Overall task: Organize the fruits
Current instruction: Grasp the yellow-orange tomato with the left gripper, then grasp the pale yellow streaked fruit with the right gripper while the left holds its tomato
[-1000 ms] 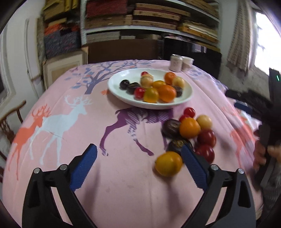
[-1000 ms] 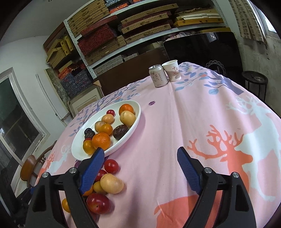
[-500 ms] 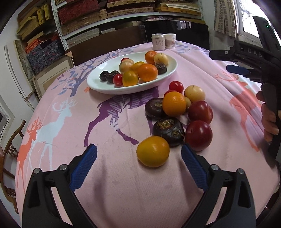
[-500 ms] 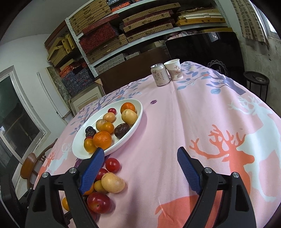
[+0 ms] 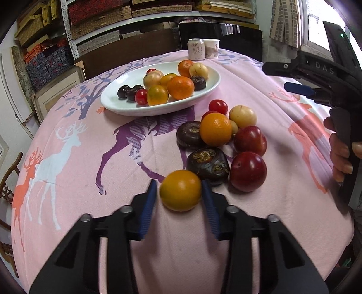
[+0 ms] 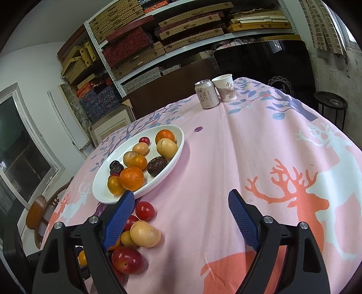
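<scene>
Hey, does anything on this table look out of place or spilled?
Nothing spilled or damaged. The odd part is the loose fruit pile lying on the tablecloth beside the white plate, not in it. The left tongs flank the yellow-orange fruit nearest them.

Soft daylight enters from the overexposed window [image 5: 316, 20] at right; fruit shadows are faint, edges strongly curved, corners perhaps slightly blurred.

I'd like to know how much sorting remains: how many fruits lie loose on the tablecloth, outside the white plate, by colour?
Red fruits: 4
Dark brown fruits: 2
Orange fruits: 2
Pale yellow fruits: 2
Total: 10 loose on the tablecloth
</scene>
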### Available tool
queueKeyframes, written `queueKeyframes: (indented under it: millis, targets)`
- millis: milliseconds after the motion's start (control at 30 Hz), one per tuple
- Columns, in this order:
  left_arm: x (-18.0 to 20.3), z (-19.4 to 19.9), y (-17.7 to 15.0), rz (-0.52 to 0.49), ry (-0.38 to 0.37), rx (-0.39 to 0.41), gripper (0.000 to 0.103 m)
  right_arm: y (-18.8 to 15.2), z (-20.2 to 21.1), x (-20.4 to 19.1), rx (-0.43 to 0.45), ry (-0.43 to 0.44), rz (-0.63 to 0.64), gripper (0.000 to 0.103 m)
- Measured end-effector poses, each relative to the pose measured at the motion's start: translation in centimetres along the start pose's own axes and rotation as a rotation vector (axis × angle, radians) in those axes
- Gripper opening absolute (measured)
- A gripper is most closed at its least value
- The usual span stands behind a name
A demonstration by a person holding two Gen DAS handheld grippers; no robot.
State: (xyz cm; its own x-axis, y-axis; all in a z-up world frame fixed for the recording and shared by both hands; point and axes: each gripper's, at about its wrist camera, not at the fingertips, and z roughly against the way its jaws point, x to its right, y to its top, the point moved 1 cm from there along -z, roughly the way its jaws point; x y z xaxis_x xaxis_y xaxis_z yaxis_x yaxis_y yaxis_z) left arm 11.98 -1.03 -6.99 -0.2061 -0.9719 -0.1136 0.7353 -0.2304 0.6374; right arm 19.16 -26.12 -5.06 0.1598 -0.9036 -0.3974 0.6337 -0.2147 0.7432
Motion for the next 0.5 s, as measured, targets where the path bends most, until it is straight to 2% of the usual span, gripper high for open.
queueKeyframes:
  millis: [133, 267, 400, 500]
  targets:
    - [-1.9, 0.3, 0.3, 0.098, -0.019, 0.014, 0.038, -0.5, -0.5, -1.0, -0.044, 0.032, 0.042, 0.086]
    - [-4.1, -0.2, 0.3, 0.210, -0.037, -0.006, 0.038, -1.7, -1.5, -3.4, -0.121, 0.053, 0.170, 0.086]
    - [-4.4, -0.2, 0.4, 0.219, -0.041, -0.009, 0.038, -3.1, -2.1, -5.8, -0.172, 0.032, 0.306, 0.086]
    - [-4.3, -0.2, 0.3, 0.199, -0.035, -0.007, 0.038, -3.0, -3.3, -4.6, -0.231, -0.006, 0.244, 0.086]
